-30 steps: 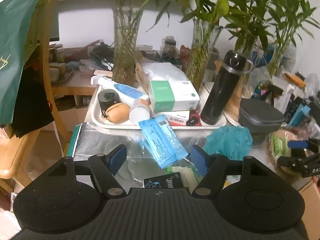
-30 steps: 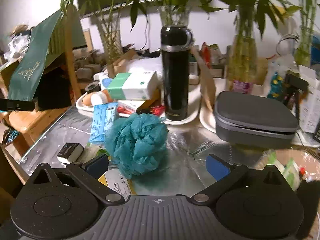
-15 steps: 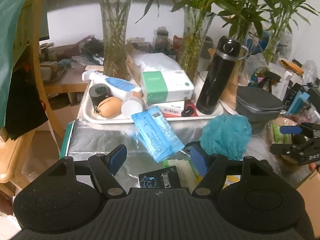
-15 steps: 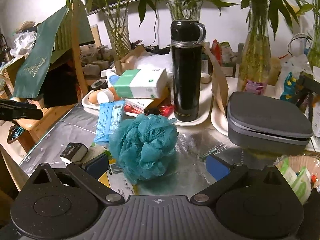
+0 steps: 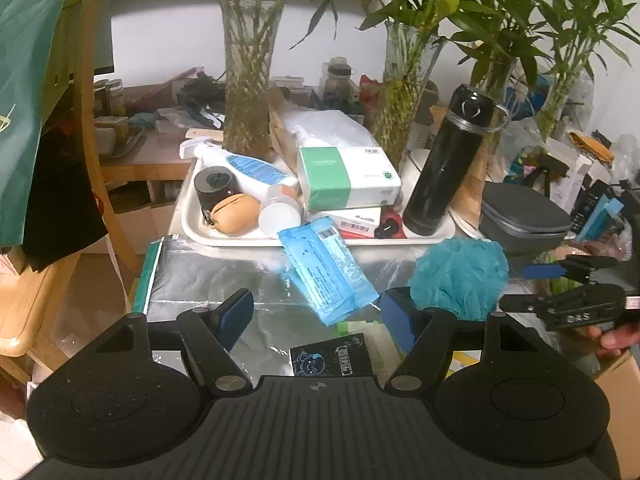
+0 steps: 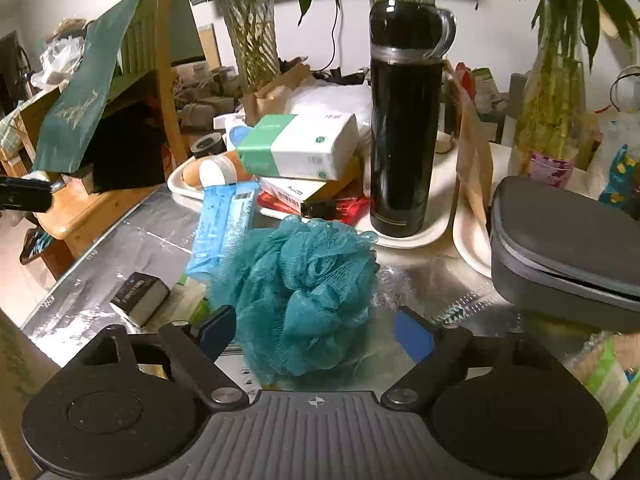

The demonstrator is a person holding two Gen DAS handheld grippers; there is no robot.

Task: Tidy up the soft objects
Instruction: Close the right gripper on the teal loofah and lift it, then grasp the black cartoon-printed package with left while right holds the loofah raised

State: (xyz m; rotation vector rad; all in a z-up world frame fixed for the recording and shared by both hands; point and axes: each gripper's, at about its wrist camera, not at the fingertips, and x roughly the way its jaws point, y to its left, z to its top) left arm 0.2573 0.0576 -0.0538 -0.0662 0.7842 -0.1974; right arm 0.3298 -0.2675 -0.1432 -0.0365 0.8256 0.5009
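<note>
Fingers (image 5: 236, 314) of the left gripper (image 5: 320, 316) are standing apart, holding nothing, hovering over the foil-covered desk (image 5: 224, 276). Straight ahead between them is lying the blue pack (image 5: 326, 270), its long axis running diagonally from the tray (image 5: 192, 224) edge down toward the right finger. The loofah (image 5: 460, 276) is sitting ahead and to the right, just beyond the right fingertip, outside the gap. The right gripper (image 5: 532, 286) is showing at the right edge, pointing at the loofah from the other side, fingers spread.

Right wrist view: fingers (image 6: 414, 334) of the right gripper (image 6: 316, 332) are also apart and empty. The loofah (image 6: 304, 296) is sitting dead centre between them, roundish with no clear long axis, its near side already inside the gap; contact with the pads is not clear. The right hand is looking the nearer one, so the coming move is likely a short push forward and a squeeze.

Counts: one loofah, one blue pack (image 6: 222, 232), one tissue box (image 6: 296, 146), one black flask (image 6: 404, 124), one grey case (image 6: 560, 240), one small black box (image 6: 140, 298).
</note>
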